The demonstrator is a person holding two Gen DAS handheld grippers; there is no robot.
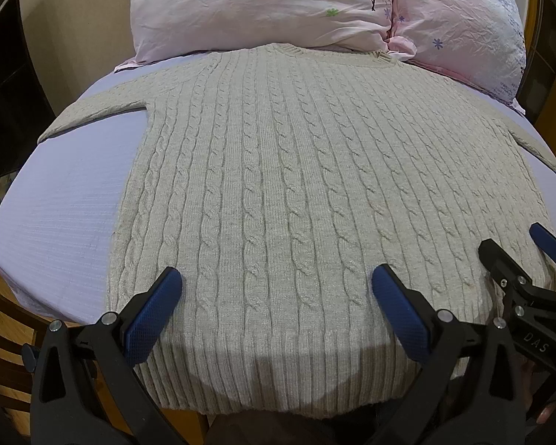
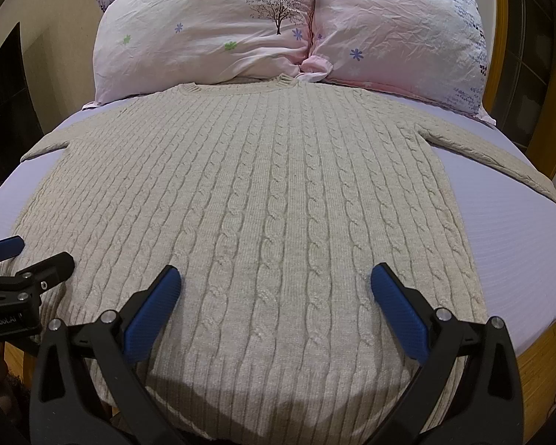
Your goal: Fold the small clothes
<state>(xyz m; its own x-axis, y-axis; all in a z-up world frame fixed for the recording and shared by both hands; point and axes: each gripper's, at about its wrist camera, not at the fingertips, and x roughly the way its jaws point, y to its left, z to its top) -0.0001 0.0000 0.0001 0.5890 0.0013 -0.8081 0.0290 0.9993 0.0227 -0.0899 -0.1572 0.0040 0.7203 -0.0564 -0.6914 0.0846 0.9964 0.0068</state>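
Observation:
A beige cable-knit sweater (image 1: pixel 278 170) lies flat and face up on a lavender bed, collar toward the pillows, both sleeves spread out to the sides. It also fills the right wrist view (image 2: pixel 263 200). My left gripper (image 1: pixel 276 282) is open and empty, hovering over the ribbed hem near its left half. My right gripper (image 2: pixel 276 282) is open and empty over the hem's right half. The right gripper shows at the right edge of the left wrist view (image 1: pixel 515 256), and the left gripper shows at the left edge of the right wrist view (image 2: pixel 22 256).
Two pink floral pillows (image 1: pixel 263 3) (image 2: pixel 396 26) lean at the head of the bed, touching the sweater's collar. The lavender sheet (image 1: pixel 55 204) (image 2: pixel 519 237) shows on both sides. A wooden bed frame (image 2: pixel 537 356) and floor lie beyond the mattress edge.

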